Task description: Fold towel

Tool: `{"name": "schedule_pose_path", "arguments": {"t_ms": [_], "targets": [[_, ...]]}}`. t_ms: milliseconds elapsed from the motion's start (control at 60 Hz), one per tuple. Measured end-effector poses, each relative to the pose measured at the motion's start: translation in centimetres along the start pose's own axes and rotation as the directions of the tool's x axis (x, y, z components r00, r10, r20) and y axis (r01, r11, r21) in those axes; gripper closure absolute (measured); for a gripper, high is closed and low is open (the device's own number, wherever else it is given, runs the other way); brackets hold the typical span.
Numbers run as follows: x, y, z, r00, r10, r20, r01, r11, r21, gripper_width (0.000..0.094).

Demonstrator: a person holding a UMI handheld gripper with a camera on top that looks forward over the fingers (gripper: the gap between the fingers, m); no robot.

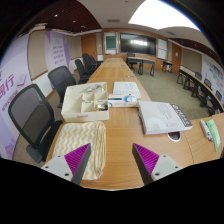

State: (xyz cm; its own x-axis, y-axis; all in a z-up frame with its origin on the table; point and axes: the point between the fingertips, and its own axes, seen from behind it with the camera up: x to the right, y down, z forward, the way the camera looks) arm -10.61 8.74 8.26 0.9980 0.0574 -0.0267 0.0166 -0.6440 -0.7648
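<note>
- Claw (112, 165): jaws spread wide and holding nothing, its two magenta pads (80, 160) at the bottom of the frame with bare wood between them.
- Striped beige-and-white towel (70, 142): lies flat at the lower left of the frame, on the near left corner of the desk; the left finger overlaps its near edge.
- Long brown wooden desk (125, 125): runs from the bottom of the frame up to the centre, and its surface between and just ahead of the fingers is bare.
- White shallow cardboard box (87, 101): left of centre, beyond the towel, holding small items too small to identify.
- White stack of papers (163, 117): right of centre, near the desk's right edge.
- Black office chairs (33, 117): line the desk's left edge, the nearest just beside the towel corner.
- Open floor (175, 92): lies at right, between the desk and a far row of tables.
</note>
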Motion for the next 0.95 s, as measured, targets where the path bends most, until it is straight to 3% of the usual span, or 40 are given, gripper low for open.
{"name": "schedule_pose_path", "arguments": {"t_ms": [300,583,700,950], "targets": [[-3.4,-1.2,-11.9,0.997,-0.068,0.025,0.066,0.995,0.074,0.008],[-6.7,3.0,-25.6,0.996,-0.072,-0.052,0.079,0.987,0.143,0.0081],[-7.6,5.8,-30.3,0.994,-0.077,-0.075,0.086,0.987,0.132,0.0085],[-8.8,8.5,-35.5,0.991,-0.094,-0.09,0.107,0.984,0.142,0.0081]]}}
